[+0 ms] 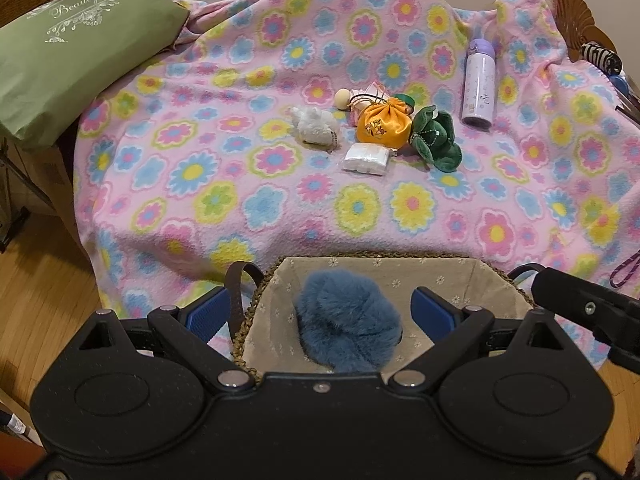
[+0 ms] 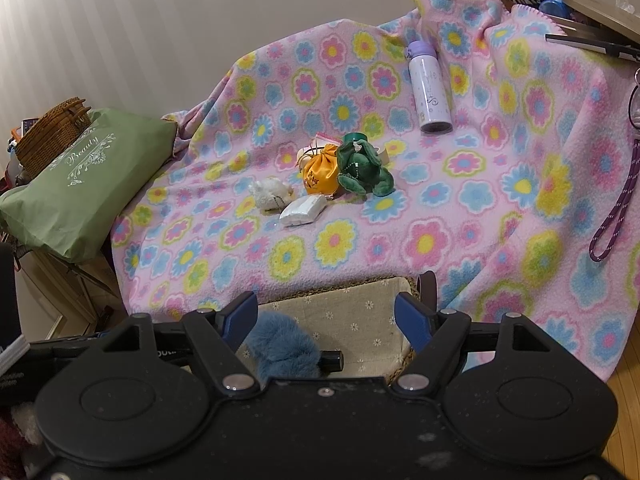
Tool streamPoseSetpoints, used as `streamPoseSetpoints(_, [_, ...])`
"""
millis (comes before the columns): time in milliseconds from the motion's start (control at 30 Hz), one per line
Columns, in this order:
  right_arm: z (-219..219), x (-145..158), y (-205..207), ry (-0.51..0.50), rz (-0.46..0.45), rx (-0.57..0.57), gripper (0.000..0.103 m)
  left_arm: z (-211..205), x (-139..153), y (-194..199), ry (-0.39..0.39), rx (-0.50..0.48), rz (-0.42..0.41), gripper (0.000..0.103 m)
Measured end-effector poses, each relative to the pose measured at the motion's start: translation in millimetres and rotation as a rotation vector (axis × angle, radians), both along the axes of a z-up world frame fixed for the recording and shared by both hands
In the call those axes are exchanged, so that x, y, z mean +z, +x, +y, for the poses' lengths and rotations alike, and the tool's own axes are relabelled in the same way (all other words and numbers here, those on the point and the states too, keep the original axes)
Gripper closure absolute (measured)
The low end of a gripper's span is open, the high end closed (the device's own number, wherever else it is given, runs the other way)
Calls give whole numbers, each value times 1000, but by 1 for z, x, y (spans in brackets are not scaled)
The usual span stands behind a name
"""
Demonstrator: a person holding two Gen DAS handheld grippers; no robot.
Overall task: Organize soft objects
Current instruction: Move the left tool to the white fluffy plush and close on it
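The blue furry object is lying inside the fabric-lined woven basket, directly ahead of and below my left gripper, in line with the gap between its blue pads. I am holding the left gripper wide open, with neither pad touching the fur. In the right wrist view the same blue furry object is sitting toward the left side of the basket, just beside the left pad of my right gripper. I am holding the right gripper open too, gripping nothing, and a black part of the other tool is lying across the fur in that view.

Farther ahead of both grippers, a cluster of small items is resting on the flowered pink blanket: a white plush toy, an orange drawstring pouch, a green plush toy touching the pouch on its right, and a clear-wrapped white packet lying just in front of the pouch. A wooden ball is sitting behind the white plush.

Beyond the cluster to the right, a lilac bottle is lying on the blanket. Far left of the tools, a green cushion printed "Beauty" is leaning against a wicker basket. A purple cord is hanging at the far right.
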State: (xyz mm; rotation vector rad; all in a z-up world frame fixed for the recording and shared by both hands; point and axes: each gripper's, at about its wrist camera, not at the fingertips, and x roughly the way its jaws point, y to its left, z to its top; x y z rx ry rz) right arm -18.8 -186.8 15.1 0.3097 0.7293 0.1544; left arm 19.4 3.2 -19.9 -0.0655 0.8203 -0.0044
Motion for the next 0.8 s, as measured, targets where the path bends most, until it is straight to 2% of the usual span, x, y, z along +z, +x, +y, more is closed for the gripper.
streamPoseSetpoints(800, [-2, -3, 4, -1, 24, 5, 26, 3, -1, 2, 5, 10, 17, 9])
